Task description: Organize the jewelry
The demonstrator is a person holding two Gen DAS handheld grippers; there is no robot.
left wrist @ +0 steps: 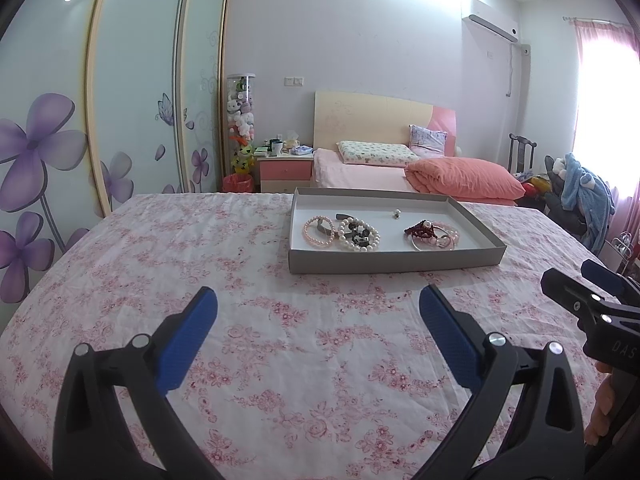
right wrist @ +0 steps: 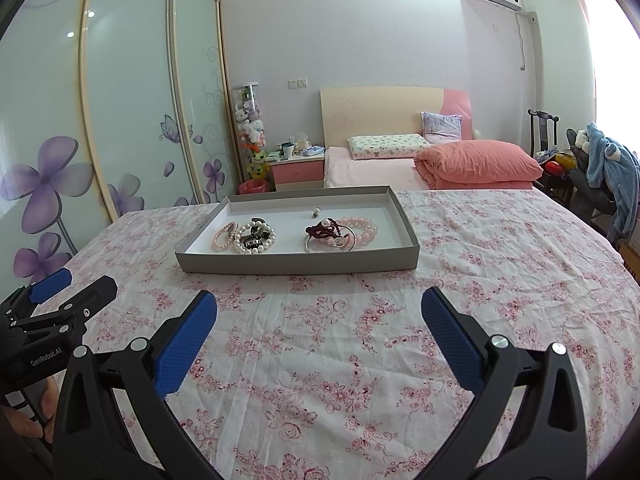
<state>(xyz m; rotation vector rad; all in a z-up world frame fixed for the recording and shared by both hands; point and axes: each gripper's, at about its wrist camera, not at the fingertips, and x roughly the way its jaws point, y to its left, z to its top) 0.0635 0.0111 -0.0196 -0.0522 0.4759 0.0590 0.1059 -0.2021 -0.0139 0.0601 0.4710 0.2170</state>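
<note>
One floral bedsheet (left wrist: pixel 280 360), pink bedroom.

Bracelets (right wrist: pixel 296 234) lie in the tray (right wrist: pixel 296 266) on the cloth (right wrist: pixel 320 360), bed (right wrist: pixel 400 164) behind.

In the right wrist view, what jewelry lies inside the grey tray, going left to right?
Inside the grey tray: pink bead bracelet → white pearl bracelet → dark red bead bracelet → chunky pink bead bracelet. A small stud sits apart, farther back near the middle.
</note>
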